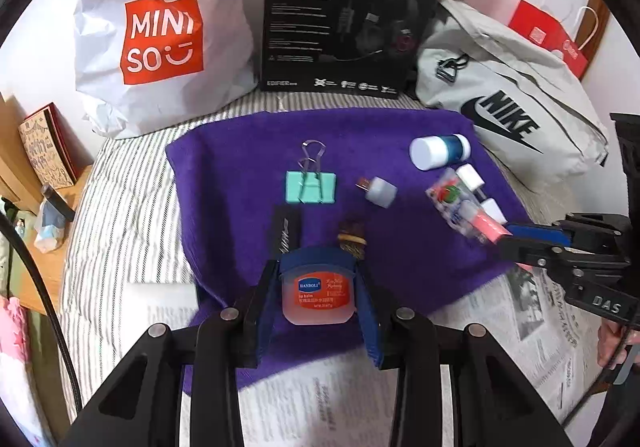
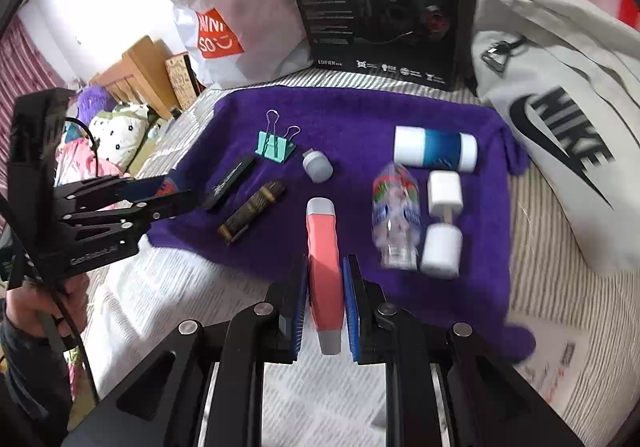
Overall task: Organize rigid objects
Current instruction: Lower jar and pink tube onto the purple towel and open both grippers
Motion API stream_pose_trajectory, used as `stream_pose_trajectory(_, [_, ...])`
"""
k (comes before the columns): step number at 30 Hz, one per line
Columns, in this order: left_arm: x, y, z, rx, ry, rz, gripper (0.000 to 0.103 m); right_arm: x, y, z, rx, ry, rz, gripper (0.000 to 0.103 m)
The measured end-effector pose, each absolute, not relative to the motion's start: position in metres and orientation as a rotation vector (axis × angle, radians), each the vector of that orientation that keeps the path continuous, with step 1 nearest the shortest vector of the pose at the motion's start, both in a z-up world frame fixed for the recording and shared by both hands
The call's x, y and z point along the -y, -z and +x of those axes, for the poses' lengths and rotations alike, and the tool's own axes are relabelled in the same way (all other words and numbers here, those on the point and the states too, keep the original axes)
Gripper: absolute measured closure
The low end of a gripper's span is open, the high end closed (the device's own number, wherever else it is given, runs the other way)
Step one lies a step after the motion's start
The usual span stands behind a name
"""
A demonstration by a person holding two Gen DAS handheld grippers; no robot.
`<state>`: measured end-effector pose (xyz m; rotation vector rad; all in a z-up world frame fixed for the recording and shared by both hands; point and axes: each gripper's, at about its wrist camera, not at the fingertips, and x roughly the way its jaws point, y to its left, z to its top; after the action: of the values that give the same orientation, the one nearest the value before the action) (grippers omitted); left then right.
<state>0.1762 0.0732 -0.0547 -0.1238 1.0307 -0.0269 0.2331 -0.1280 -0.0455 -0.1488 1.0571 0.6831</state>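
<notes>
While the left gripper (image 1: pixel 318 299) is clamping a lip balm jar (image 1: pixel 318 297) over the purple towel (image 1: pixel 240 175); the right gripper (image 2: pixel 325 301) is squeezing a coral pink case (image 2: pixel 325 267).

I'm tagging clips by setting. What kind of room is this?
Most likely a bedroom: the purple towel lies on striped bedding, a wooden headboard and plush toys sit nearby, and shopping bags are piled against the wall.
</notes>
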Motion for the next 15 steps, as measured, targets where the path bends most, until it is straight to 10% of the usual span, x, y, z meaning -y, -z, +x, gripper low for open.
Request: stream_pose_trajectory(15, [-0.079,0.066,0.202,-1.042,0.061,-0.13,0.068,0.083,0.1,0.271,-1.118,-0.601,-0.281,0.085])
